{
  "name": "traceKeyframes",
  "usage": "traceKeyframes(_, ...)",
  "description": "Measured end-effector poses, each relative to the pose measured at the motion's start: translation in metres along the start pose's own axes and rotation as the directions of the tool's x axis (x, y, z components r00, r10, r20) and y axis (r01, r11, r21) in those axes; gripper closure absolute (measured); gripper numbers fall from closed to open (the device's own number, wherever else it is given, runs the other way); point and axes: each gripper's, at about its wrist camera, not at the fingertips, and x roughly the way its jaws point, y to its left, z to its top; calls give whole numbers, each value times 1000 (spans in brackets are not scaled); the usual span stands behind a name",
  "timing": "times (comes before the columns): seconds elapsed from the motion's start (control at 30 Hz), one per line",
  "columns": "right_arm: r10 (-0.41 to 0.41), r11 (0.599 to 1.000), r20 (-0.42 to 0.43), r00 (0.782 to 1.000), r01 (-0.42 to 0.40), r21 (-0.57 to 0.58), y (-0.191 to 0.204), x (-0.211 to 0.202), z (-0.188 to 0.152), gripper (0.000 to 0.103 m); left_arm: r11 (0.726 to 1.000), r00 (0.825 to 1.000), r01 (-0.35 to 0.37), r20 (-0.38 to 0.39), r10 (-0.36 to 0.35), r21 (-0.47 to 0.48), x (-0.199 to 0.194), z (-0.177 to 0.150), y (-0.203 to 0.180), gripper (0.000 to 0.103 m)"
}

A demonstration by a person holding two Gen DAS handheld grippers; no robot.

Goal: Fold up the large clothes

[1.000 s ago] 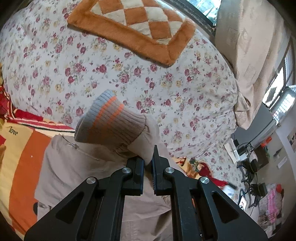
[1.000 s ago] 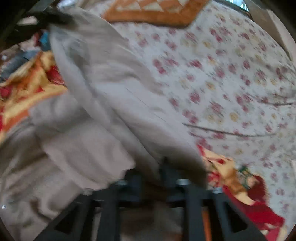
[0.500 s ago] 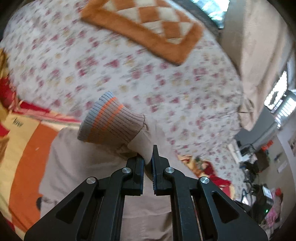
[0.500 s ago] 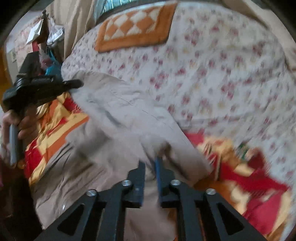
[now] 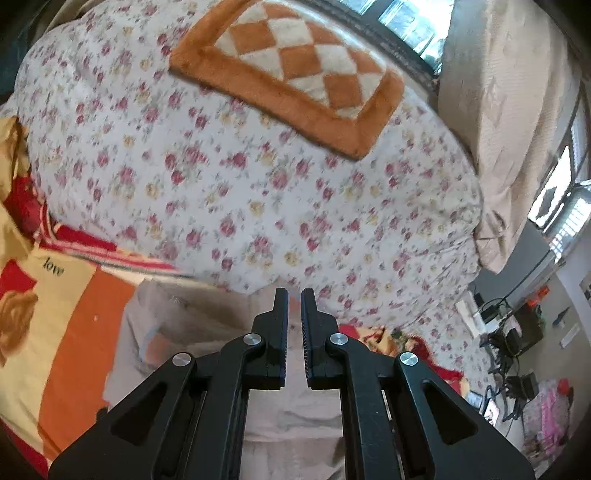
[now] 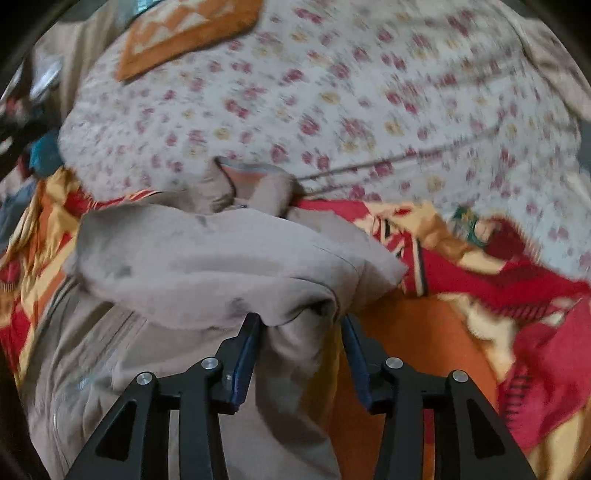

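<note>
**Jacket sleeve laid across, both grippers letting go**

Beige jacket [image 6: 207, 258] lies on the bed's orange patterned blanket [image 6: 424, 343], its sleeve folded over the body. My right gripper [image 6: 301, 328] is spread wide around the fold; my left gripper [image 5: 293, 306] is slightly parted, gripping nothing. I should lift clear without snagging cloth.

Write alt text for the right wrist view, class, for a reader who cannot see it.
The right gripper stands open around a bunched fold of a beige jacket lying on an orange, red and yellow blanket. Behind it rises a floral quilt with an orange checkered cushion on top; the picture is motion-blurred.
</note>
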Motion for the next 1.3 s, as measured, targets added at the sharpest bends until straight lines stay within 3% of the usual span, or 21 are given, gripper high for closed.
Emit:
traceKeyframes(0.03, 24, 999, -13, 1000, -24, 21, -2, 6, 0, 61, 1000, 1000, -9, -15, 9, -8, 4, -5, 4, 97)
traceKeyframes(0.1, 1, 1000, -18, 1000, -1, 10, -2, 10, 0, 84, 999, 997, -31, -71, 30, -23, 16, -15, 15, 97)
traceKeyframes(0.17, -23, 1000, 16, 1000, 23, 7, -5, -5, -1, 93, 999, 994, -47, -100, 44, -26, 24, -27, 23, 92)
traceKeyframes(0.27, -41, 999, 49, 998, 42, -15, -7, -34, -7, 95, 992, 983, -120, -139, 122, 26, 44, -56, 35, 57)
traceKeyframes(0.33, -71, 997, 0, 997, 71, -33, -9, -32, -21, 96, 981, 963, -185, -185, 194, 63, 63, -75, 44, 57)
traceKeyframes(0.43, -93, 995, -136, 986, 88, -45, -16, -10, -46, 96, 958, 902, -275, -325, 286, 82, 93, -107, 68, 57)
traceKeyframes(0.47, -72, 997, -153, 986, 68, -27, -19, -11, -51, 96, 960, 897, -269, -342, 279, 79, 95, -112, 72, 57)
traceKeyframes(0.53, -46, 999, -145, 988, 47, 6, -23, -23, -50, 96, 960, 907, -259, -315, 280, 108, 87, -115, 73, 57)
traceKeyframes(0.6, -24, 998, -126, 992, 31, 51, -28, -38, -47, 89, 956, 904, -263, -313, 291, 130, 81, -112, 71, 57)
traceKeyframes(0.63, -16, 997, -118, 993, 25, 73, -30, -44, -45, 77, 956, 907, -262, -304, 290, 129, 76, -109, 71, 57)
traceKeyframes(0.67, -24, 995, -103, 994, 33, 90, -31, -50, -42, 64, 958, 916, -259, -285, 284, 123, 69, -104, 70, 57)
traceKeyframes(0.73, -34, 993, -76, 997, 42, 107, -32, -56, -35, 56, 962, 934, -252, -233, 271, 107, 55, -93, 70, 57)
traceKeyframes(0.8, -21, 989, -48, 999, 28, 142, -36, -59, -23, 56, 960, 943, -266, -182, 278, 90, 44, -83, 74, 57)
traceKeyframes(0.9, 14, 971, -22, 1000, -9, 237, -50, -51, -9, 48, 950, 941, -306, -132, 311, 56, 38, -71, 84, 53)
traceKeyframes(1.0, 19, 968, -46, 999, -7, 253, -49, -30, 2, 48, 956, 941, -294, -171, 293, 22, 50, -67, 94, 53)
traceKeyframes(1.07, 16, 981, -60, 998, -4, 192, -35, -16, 1, 48, 951, 928, -305, -211, 308, 48, 64, -73, 97, 53)
traceKeyframes(1.17, -70, 991, -176, 982, 88, 98, -19, 14, -21, 48, 916, 884, -388, -241, 402, 104, 82, -86, 105, 53)
traceKeyframes(1.2, -59, 993, -222, 973, 79, 85, -17, 22, -31, 48, 917, 883, -388, -247, 400, 96, 84, -89, 109, 53)
traceKeyframes(1.3, -48, 996, -207, 977, 62, 63, -18, 9, -39, 48, 923, 892, -375, -237, 384, 83, 76, -91, 112, 53)
